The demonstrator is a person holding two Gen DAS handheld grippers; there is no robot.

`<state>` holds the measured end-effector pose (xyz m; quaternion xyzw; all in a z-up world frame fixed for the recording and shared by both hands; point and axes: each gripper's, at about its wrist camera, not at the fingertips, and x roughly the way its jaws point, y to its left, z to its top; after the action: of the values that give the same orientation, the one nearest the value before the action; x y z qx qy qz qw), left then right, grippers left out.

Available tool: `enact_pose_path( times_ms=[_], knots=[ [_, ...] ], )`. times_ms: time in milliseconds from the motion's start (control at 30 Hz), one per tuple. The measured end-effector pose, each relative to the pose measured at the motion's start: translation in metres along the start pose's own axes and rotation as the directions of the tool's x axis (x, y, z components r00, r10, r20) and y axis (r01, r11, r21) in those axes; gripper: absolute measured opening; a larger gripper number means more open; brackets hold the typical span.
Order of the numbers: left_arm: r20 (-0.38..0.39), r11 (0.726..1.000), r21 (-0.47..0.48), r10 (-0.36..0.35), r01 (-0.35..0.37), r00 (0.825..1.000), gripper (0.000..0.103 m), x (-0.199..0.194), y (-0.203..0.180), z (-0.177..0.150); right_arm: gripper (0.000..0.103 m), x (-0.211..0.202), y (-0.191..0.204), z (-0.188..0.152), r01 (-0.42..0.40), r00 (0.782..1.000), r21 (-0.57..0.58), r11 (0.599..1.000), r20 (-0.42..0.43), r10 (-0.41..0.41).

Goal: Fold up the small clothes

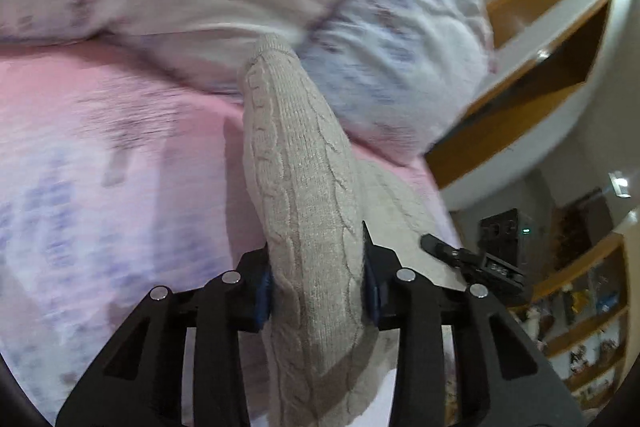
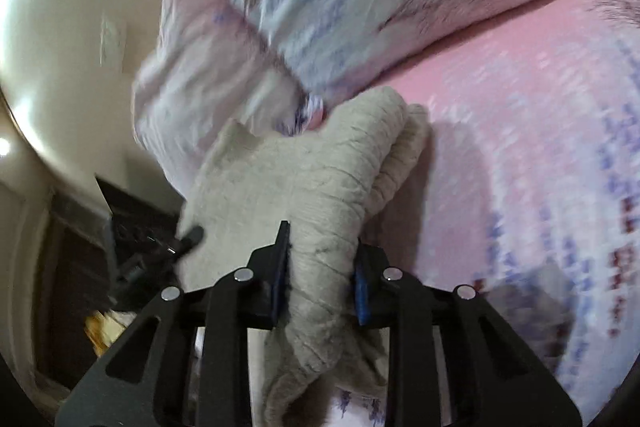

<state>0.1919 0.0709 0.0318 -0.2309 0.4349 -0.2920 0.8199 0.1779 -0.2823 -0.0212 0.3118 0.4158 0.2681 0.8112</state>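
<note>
A beige cable-knit garment hangs bunched above a pink bed. My left gripper is shut on one part of it, the knit bulging between the blue pads. My right gripper is shut on another part of the same garment, which shows its rougher inner side. The tip of the right gripper shows at the garment's right edge in the left wrist view, and the tip of the left gripper shows at the garment's left edge in the right wrist view.
The pink patterned bedsheet lies below, also seen in the right wrist view. A pale floral pillow and duvet lie behind. Wooden shelves stand to the right of the bed, dark furniture nearby.
</note>
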Motion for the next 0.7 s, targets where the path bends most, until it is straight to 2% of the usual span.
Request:
enact_pose_path(
  times_ms=[67,100,133,167,233,300,367,433,467,500,533,633,700],
  knots=[
    [-0.041,0.996,-0.053,0.065,-0.067,0.997,0.041,0.005,0.025,-0.006,0.029,0.021,0.003,-0.005,0.069,0.997,-0.026,0.997,-0.025,-0.069],
    [-0.052,0.994,-0.064,0.082,-0.085,0.995,0.047,0.003,0.032,-0.009,0.031,0.024,0.005,-0.004,0.084,0.996,-0.039,0.996,-0.024,-0.085],
    [-0.038,0.993,-0.068,0.093,-0.095,0.995,0.054,0.003,0.035,-0.01,0.037,0.025,0.006,-0.003,0.09,0.996,-0.041,0.995,-0.027,-0.091],
    [-0.024,0.991,-0.055,0.117,-0.118,0.993,0.058,0.0,0.033,-0.01,0.044,0.022,0.005,-0.002,0.095,0.995,-0.02,0.995,-0.03,-0.096],
    [0.02,0.983,-0.004,0.182,-0.182,0.983,0.061,-0.011,0.024,-0.007,0.049,0.01,0.003,0.001,0.107,0.994,0.003,0.994,0.001,-0.107],
    [0.092,0.968,0.055,0.238,-0.244,0.967,0.064,-0.024,0.014,-0.004,0.053,-0.009,-0.003,0.009,0.11,0.991,0.04,0.993,0.072,-0.113],
    [0.149,0.945,0.136,0.277,-0.297,0.949,0.067,-0.03,-0.007,-0.003,0.053,-0.013,-0.01,0.019,0.085,0.992,0.081,0.993,0.085,-0.092],
    [0.162,0.921,0.216,0.294,-0.325,0.942,0.073,-0.019,-0.028,-0.004,0.052,-0.006,-0.009,0.026,0.086,0.993,0.079,0.993,0.073,-0.092],
    [0.159,0.907,0.255,0.303,-0.336,0.94,0.073,-0.014,-0.035,-0.005,0.043,0.003,-0.007,0.03,0.093,0.994,0.066,0.993,0.054,-0.096],
    [0.154,0.892,0.288,0.315,-0.348,0.936,0.073,-0.008,-0.041,-0.007,0.029,0.012,-0.006,0.033,0.087,0.996,0.052,0.995,0.03,-0.089],
    [0.14,0.879,0.315,0.331,-0.358,0.933,0.073,0.0,-0.045,-0.009,0.009,0.017,-0.006,0.033,0.096,0.995,0.037,0.995,0.01,-0.096],
    [0.091,0.872,0.321,0.361,-0.371,0.928,0.074,0.025,-0.051,-0.006,0.008,0.02,0.003,0.043,0.171,0.984,-0.011,0.985,0.058,-0.171],
    [0.084,0.872,0.324,0.361,-0.368,0.929,0.074,0.028,-0.053,-0.006,0.007,0.014,0.001,0.051,0.168,0.982,0.018,0.986,0.082,-0.169]
  ],
)
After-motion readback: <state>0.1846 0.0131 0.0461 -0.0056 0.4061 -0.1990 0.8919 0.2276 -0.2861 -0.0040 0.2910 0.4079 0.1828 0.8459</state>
